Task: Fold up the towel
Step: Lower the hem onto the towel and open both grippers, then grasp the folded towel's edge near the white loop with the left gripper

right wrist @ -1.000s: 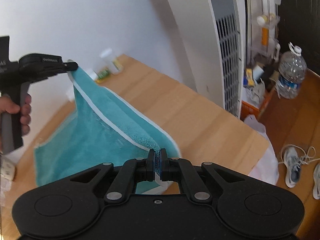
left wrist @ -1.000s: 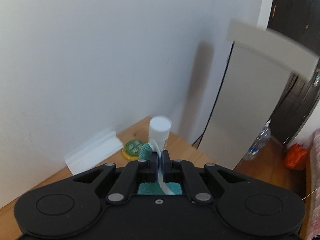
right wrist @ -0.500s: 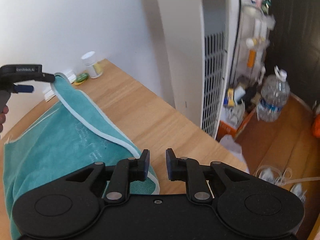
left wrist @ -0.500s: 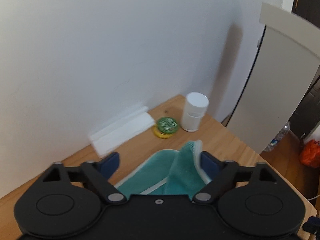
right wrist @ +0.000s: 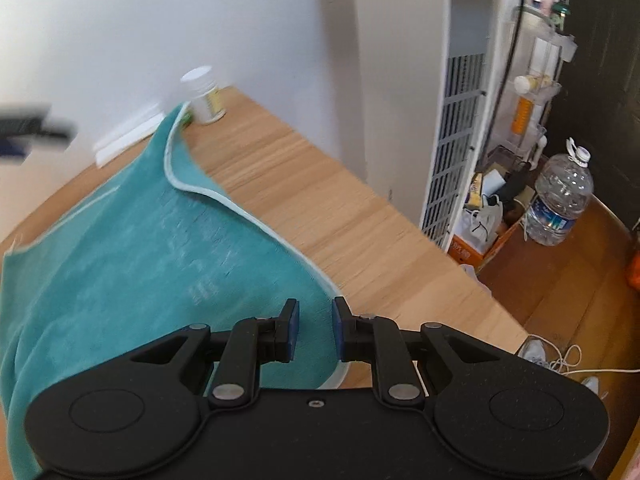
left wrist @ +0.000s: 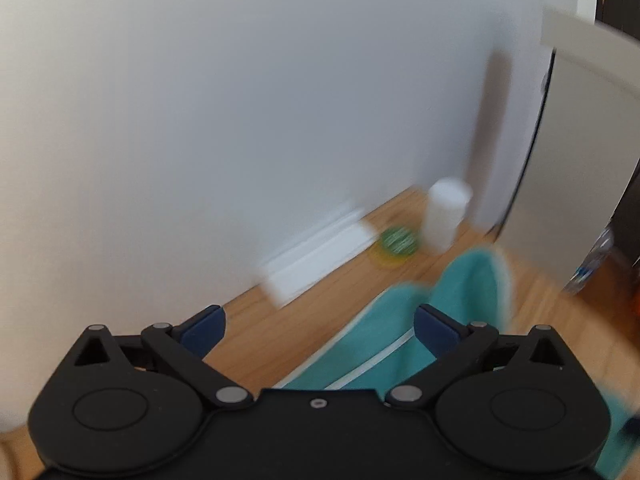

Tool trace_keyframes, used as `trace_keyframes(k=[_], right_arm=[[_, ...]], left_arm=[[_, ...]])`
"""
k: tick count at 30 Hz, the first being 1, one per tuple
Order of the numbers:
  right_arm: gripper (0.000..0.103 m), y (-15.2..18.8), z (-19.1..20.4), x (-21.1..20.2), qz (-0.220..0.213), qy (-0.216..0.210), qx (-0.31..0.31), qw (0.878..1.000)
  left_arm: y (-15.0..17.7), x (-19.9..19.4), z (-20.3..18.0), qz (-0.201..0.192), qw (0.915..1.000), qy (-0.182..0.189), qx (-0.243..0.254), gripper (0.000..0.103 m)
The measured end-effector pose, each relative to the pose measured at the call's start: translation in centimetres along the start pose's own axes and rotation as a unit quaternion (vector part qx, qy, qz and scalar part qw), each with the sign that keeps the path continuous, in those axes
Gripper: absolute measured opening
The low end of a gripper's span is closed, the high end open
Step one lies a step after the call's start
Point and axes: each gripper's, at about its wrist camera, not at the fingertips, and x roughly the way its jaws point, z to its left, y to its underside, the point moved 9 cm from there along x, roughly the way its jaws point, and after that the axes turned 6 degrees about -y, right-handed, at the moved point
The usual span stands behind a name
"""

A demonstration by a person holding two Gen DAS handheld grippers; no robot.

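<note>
A teal towel point(right wrist: 132, 248) with a white border lies folded over on the wooden table point(right wrist: 320, 184), its far corner still standing up in a peak near the wall. My right gripper point(right wrist: 314, 330) is open just above the towel's near right edge, nothing between its fingers. In the left wrist view the left gripper point(left wrist: 320, 322) is wide open above the table, with the towel point(left wrist: 452, 308) below and to the right of it. The left gripper point(right wrist: 32, 132) also shows as a dark blur at the left edge of the right wrist view.
A white pill bottle point(left wrist: 446, 216), a green and yellow lid point(left wrist: 396, 242) and a white flat box point(left wrist: 320, 256) stand against the wall at the table's back. Right of the table are a white appliance point(right wrist: 460, 120), a large water bottle point(right wrist: 558, 196) and floor clutter.
Both grippers have let go of the towel and opened. The lifted edge has dropped onto the table, and both grippers have drawn back from it, the left one moving fast.
</note>
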Motion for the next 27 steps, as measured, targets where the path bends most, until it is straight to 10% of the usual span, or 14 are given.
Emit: trace_keyframes(k=[10, 18, 27], right_arm=[[0.029, 5.3, 11.1, -1.1, 0.077, -0.153, -0.121, 0.978], [0.031, 9.1, 16.5, -0.2, 0.110, -0.119, -0.172, 0.972], [0.045, 11.8, 20.1, -1.4, 0.115, -0.122, -0.209, 0.964]], left_arm=[[8.2, -0.1, 10.9, 0.074, 0.9926, -0.087, -0.042, 0.103], [11.2, 2.2, 11.0, 0.104, 0.9926, -0.046, -0.043, 0.102], [11.1, 2.4, 10.8, 0.074, 0.9962, 0.000, -0.046, 0.029]])
